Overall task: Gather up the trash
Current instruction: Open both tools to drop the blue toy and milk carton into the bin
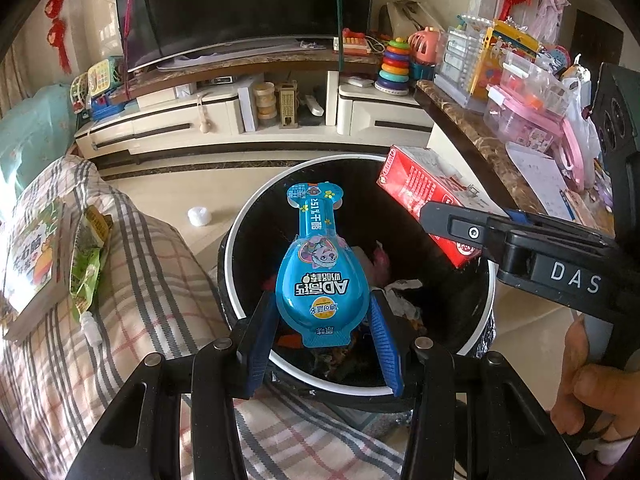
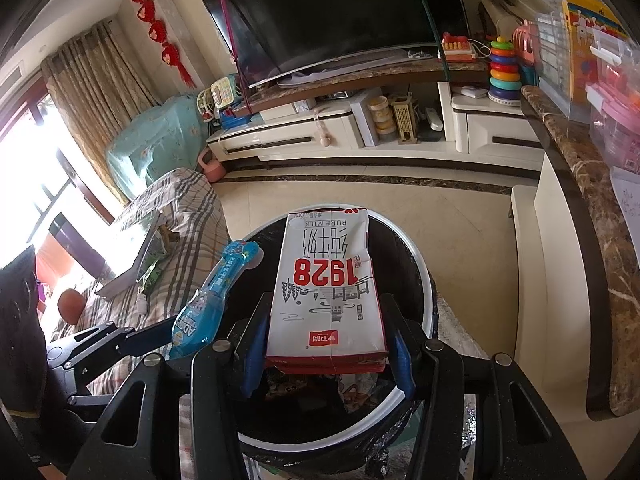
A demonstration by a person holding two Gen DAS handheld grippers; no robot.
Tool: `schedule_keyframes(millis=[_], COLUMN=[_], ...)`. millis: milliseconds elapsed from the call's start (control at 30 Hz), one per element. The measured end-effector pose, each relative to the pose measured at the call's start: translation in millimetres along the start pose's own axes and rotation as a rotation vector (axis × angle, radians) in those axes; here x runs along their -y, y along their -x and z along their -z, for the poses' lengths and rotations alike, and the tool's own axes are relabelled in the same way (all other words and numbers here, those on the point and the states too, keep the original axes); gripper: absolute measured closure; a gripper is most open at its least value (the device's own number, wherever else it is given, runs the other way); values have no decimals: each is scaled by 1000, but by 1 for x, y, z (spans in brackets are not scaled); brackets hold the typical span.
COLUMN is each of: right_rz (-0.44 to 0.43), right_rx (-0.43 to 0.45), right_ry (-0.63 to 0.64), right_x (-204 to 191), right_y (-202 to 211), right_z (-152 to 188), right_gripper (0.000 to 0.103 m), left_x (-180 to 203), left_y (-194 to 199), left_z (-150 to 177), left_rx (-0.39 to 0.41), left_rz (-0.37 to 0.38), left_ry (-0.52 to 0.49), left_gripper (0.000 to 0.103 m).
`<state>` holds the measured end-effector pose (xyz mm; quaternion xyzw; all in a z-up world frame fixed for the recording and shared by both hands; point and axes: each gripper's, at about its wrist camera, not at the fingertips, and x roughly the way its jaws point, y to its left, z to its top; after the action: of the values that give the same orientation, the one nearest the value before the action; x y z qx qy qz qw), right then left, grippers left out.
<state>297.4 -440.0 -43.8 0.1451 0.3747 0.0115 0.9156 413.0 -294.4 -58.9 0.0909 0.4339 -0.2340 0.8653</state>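
Above one black bin (image 1: 240, 236) with a white rim, two tools hover: the left tool (image 1: 320, 344) is clamped on one blue snack packet (image 1: 320, 276), and the right tool (image 2: 326, 356) is clamped on one milk carton (image 2: 326, 292), both pointing down over the bin's opening.

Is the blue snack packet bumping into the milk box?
Apart. In the left wrist view, dark bin interior shows between the blue snack packet and the milk box; each sits in its own tool.
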Motion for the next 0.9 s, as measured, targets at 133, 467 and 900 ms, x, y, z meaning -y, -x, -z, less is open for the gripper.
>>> schedule_keyframes(millis=[133, 467, 900], right_rz=[-2, -4, -35], right_rx=[-5, -9, 47], right_ry=[0, -9, -61], right_x=[1, 2, 0], right_y=[-1, -3, 22], right_z=[-2, 0, 4], right_gripper=[51, 50, 39], left_x=[0, 2, -2], left_y=[-2, -2, 28], left_z=[-1, -2, 11], left_rx=[-4, -19, 11], left_rz=[2, -33, -45], left_ry=[-1, -6, 13], left_gripper=[58, 46, 36])
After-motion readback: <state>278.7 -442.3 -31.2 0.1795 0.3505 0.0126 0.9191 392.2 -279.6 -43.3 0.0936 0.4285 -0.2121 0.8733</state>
